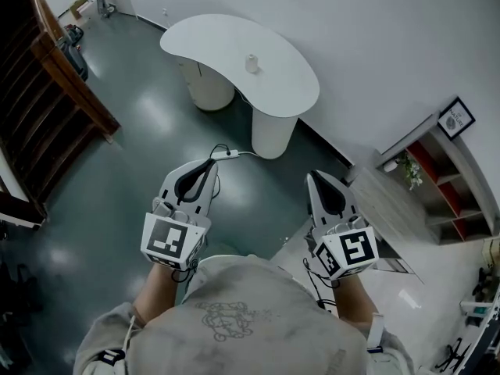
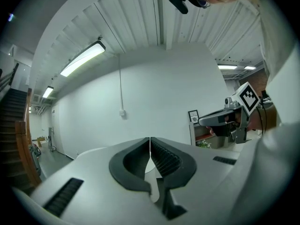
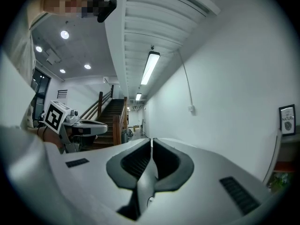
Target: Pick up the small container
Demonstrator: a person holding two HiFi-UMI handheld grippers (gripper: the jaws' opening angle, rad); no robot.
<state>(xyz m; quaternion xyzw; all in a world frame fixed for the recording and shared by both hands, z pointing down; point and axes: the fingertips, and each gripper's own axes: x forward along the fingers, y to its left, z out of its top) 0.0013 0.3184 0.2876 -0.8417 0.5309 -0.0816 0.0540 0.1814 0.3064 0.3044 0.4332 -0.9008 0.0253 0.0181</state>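
A small container (image 1: 251, 63) stands upright and alone near the middle of a white table (image 1: 205, 36), well apart from the person who is to lift it; it is pale, looks roughly cylindrical, and is too small in the head view to tell its material or whether it has a lid.

By its size it is probably light and fairly stiff, so a gentle squeeze should be enough; the likely risk is that it skids or tips on the smooth table top if nudged from one side. The safest hold looks to be across its sides at about mid-height, with the jaws level and one on each side.

Both tools are short of the table, over the dark floor on the person's side of it. The left gripper (image 1: 211, 162) has its jaws pressed together with nothing between them, and the right gripper (image 1: 313, 176) is closed and empty too; each gripper view shows the dark pads meeting in a thin line. The container lies beyond both tips, nearer the left gripper's line than the right's; either one must open before it can take hold.
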